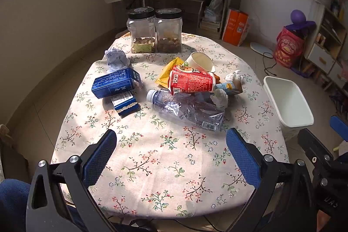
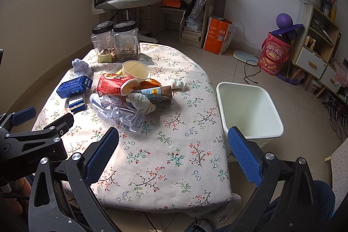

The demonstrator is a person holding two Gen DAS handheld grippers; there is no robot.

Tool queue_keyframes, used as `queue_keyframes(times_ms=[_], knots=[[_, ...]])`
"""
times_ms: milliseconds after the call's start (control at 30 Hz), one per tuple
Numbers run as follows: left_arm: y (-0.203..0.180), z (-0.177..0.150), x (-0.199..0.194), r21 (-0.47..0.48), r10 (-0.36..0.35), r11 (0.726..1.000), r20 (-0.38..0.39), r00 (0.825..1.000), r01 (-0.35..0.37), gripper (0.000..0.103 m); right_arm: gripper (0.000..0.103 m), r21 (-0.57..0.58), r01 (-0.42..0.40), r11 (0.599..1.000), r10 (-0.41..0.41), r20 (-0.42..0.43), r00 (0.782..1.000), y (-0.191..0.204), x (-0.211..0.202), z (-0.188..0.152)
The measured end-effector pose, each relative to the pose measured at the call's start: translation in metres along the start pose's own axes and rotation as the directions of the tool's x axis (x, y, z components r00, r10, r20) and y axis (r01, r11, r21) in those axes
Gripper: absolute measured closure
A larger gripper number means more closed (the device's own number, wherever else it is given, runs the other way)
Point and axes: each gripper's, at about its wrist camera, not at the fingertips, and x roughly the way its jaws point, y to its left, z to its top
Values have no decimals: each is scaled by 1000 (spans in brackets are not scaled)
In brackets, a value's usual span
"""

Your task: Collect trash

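Blue-padded and spread wide with nothing held, the left gripper [image 1: 171, 158] and right gripper [image 2: 174, 153] hover over the worktop's [image 1: 165, 169] near edge, so collecting looks unstarted; next, reach the crushed bottle [image 1: 187, 110] nearest, beside the white bin [image 2: 250, 110].

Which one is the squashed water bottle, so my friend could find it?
Start at the round table with the flowery cloth. In the trash pile, look at the edge nearest both open grippers. The crushed clear plastic bottle lies there on its side; it alone is see-through, with a white cap and barcode label.
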Motion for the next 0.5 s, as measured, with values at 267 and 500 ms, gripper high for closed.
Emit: queue_keyframes(times_ms=[267,500], knots=[[-1,1,1,2,0,1000,-3,1000,0,5,7,0,0,1000,0,0,1000,0,0,0],[-2,0,1,2,-3,1000,-9,1000,3,5,7,-3,-2,1000,2,-2,1000,0,1,-1]])
